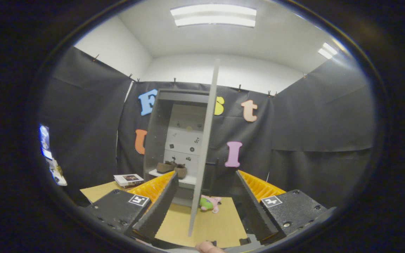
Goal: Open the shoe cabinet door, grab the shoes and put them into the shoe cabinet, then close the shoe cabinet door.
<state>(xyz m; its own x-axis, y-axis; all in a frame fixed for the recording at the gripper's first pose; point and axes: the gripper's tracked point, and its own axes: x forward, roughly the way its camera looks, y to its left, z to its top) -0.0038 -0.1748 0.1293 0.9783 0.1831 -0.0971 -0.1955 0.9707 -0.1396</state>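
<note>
Door (205,140) of shoe cabinet (160,126) stands edge-on between the spread, empty fingers of the gripper (204,207), a thin stiff light panel likely best pushed at its free edge, shoes (172,168) already on the shelf (187,180) beyond, left of door.

One cabinet, two shoes, one toy, one book stack.
One shoe cabinet (160,140) is standing with one door (204,151) hanging open; two shoes (172,168) are sitting on one shelf inside. One plush toy (209,203) and one stack of books (128,180) are lying on one table (206,228). One gripper (202,207) is showing two fingers (156,211), spread apart.
</note>
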